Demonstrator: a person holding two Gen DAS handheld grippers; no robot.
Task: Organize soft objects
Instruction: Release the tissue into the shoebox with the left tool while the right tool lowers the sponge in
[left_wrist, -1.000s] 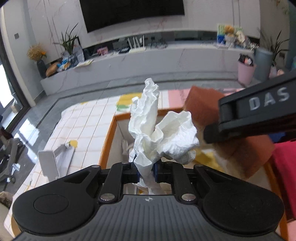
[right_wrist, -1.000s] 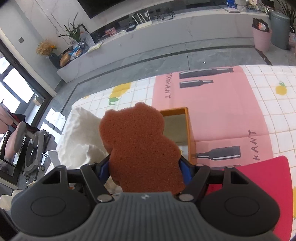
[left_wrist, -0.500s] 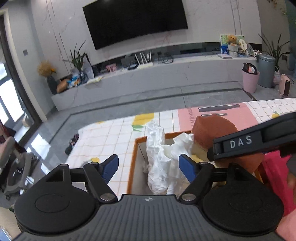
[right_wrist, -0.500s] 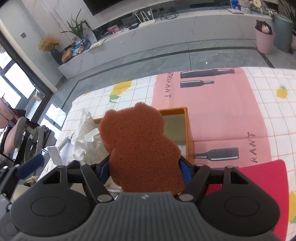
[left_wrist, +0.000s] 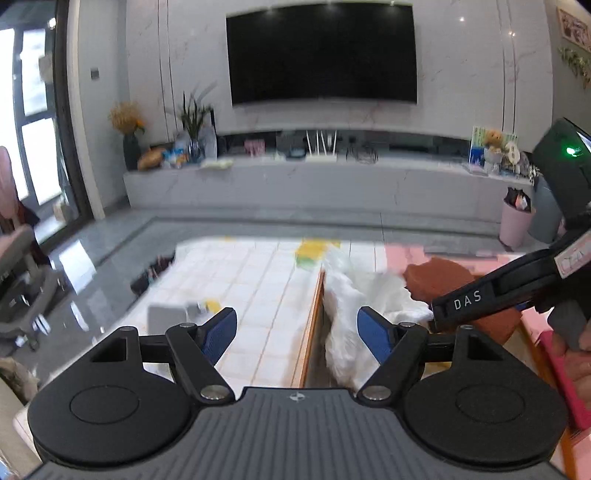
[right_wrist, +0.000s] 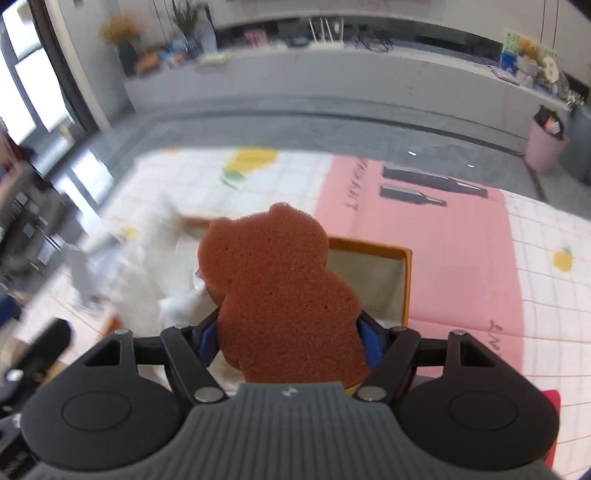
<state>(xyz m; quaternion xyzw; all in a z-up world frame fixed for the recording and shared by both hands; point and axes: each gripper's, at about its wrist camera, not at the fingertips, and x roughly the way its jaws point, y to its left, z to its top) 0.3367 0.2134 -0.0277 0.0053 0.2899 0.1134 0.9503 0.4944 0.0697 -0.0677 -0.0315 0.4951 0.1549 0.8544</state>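
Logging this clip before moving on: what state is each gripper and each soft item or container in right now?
left gripper: open, empty, jaws spread wide.
right gripper: shut on the bear sponge.
bear sponge: held upright above the box, not released.
white tissue: crumpled, released, standing in the box.
orange-rimmed box: open-topped, holding the tissue.
TV: screen dark.

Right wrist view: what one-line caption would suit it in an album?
Right gripper holds a brown bear-shaped sponge above an orange-rimmed box, crumpled white tissue alongside.
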